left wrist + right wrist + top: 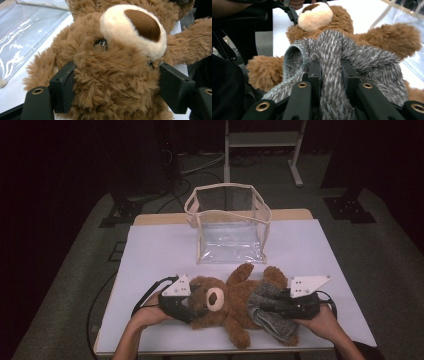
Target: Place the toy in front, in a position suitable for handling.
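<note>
Both forearms enter low in the high view, hands level on the white table (160,250). Teddy bear (225,302) lies on its back near the front edge, clear bag (230,227) standing behind it. Left gripper (192,310) straddles the head; left gripper view shows pads pressing into fur either side. Right gripper (265,306): right gripper view shows jaws pinched on grey knit garment (332,62) at bear's body
</note>
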Action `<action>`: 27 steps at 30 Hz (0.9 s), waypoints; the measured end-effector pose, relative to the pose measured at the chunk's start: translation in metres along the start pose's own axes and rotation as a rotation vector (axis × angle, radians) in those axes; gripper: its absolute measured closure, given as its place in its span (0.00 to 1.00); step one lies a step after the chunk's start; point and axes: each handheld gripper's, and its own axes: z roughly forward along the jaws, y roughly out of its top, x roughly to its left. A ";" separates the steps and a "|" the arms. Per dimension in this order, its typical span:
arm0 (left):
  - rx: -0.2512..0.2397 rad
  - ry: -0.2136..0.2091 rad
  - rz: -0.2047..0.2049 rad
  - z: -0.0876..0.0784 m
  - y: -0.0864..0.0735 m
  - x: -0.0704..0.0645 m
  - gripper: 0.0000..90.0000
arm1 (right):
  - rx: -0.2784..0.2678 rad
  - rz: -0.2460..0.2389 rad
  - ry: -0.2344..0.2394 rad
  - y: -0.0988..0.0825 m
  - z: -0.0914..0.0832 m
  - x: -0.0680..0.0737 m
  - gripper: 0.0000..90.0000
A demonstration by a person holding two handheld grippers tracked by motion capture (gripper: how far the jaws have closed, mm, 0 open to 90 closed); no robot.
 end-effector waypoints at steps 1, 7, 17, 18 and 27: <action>0.004 -0.002 -0.002 0.002 0.000 -0.001 0.27 | 0.001 0.002 -0.011 -0.001 -0.002 -0.002 0.82; 0.004 0.017 -0.002 0.011 0.008 -0.007 0.27 | 0.010 0.018 -0.070 -0.005 -0.011 -0.012 0.82; -0.004 0.035 0.010 0.018 0.016 -0.008 0.27 | -0.011 0.101 -0.091 -0.021 -0.024 -0.030 0.83; -0.003 0.038 0.019 0.016 0.016 -0.007 0.27 | -0.016 0.111 -0.088 -0.024 -0.026 -0.030 0.83; -0.013 0.033 0.008 0.001 0.008 0.004 0.29 | 0.018 0.140 -0.076 -0.037 -0.031 -0.029 0.83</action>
